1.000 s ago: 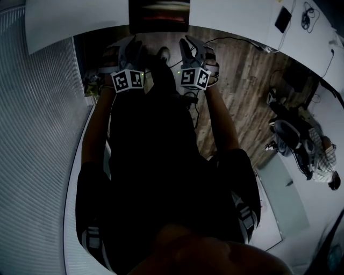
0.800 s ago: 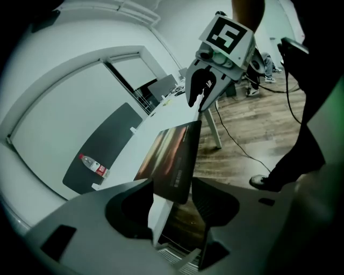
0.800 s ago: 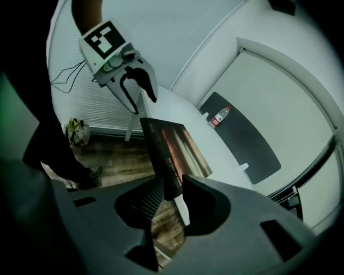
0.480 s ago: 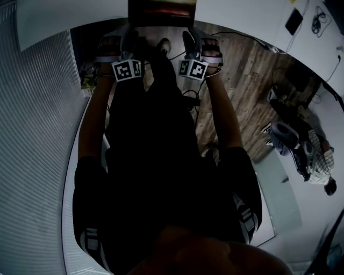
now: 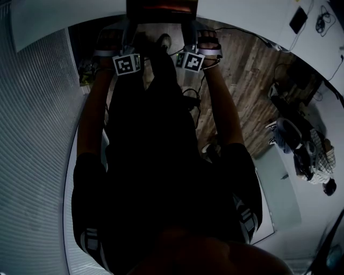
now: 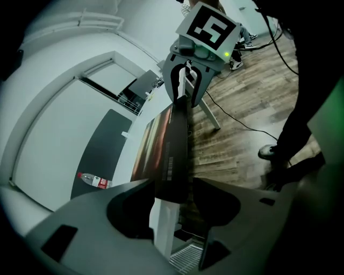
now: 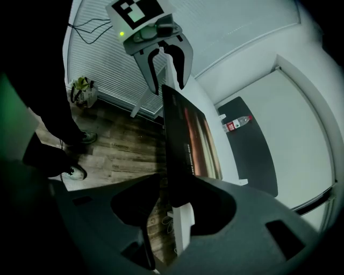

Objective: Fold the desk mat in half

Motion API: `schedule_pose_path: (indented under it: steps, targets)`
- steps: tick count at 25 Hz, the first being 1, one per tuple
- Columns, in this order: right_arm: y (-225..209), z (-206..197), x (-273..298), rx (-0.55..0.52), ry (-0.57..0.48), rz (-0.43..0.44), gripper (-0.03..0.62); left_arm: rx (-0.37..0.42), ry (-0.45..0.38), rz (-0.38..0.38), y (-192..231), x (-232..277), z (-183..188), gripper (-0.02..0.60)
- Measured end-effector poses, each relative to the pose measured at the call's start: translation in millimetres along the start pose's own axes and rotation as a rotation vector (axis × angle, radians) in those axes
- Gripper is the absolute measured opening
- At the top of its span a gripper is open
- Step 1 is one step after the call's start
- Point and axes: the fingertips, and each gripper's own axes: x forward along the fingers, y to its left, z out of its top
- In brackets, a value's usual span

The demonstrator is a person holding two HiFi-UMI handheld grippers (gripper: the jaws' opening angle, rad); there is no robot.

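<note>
The desk mat, dark with a brownish-red face, lies along the white table's near edge; in the head view only a strip of the mat shows at the top. My left gripper has one end of the mat between its jaws, which stand wide with gaps on both sides. My right gripper straddles the other end of the mat; its jaws are opening and the pads do not press. Each gripper shows in the other's view: the right gripper, the left gripper. In the head view both are held far forward: left gripper, right gripper.
On the white table lie a dark grey sheet and a plastic bottle. A wooden floor with cables lies below, and a yellow-green bag stands by the slatted wall. A person sits at the right.
Both grippers have moved forward toward the table with the mat's edge. Their marker cubes now sit higher in the head view.
</note>
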Motion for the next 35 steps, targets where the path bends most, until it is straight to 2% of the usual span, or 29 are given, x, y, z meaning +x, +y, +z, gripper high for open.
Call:
schedule_pose_path:
  steps: [4, 8, 11, 15, 21, 25, 29, 35]
  targets:
    - [-11.1, 2.8, 1.9, 0.017, -0.012, -0.035, 0.086, -0.014, -0.022, 0.01, 5.7, 3.3, 1.8, 0.178]
    - [-14.4, 8.3, -5.4, 0.032, -0.034, -0.032, 0.052, 0.0, -0.032, 0.042, 20.0, -6.7, 1.4, 0.138]
    - [-15.3, 9.1, -9.3, 0.036, -0.041, -0.026, 0.028, 0.009, -0.059, 0.036, 21.2, -9.9, 4.2, 0.067]
    - [-19.4, 10.4, -12.7, 0.037, -0.044, -0.017, 0.014, 0.028, -0.061, 0.027, 23.6, -11.8, 0.4, 0.026]
    - [-31.0, 16.2, -25.1, 0.068, -0.056, 0.009, 0.009, 0.032, -0.092, -0.05, 28.3, -21.3, 0.0, 0.014]
    - [-32.0, 12.9, -32.8, 0.094, -0.058, 0.035, 0.009, 0.023, -0.125, -0.131, 30.6, -28.5, 8.2, 0.014]
    - [-36.8, 9.8, -41.5, 0.141, -0.059, 0.07, 0.009, 0.011, -0.147, -0.228, 34.3, -36.1, 15.4, 0.012]
    - [-32.6, 22.2, -53.4, 0.192, -0.062, 0.182, 0.009, -0.001, -0.207, -0.397, 20.9, -50.1, 7.6, 0.012]
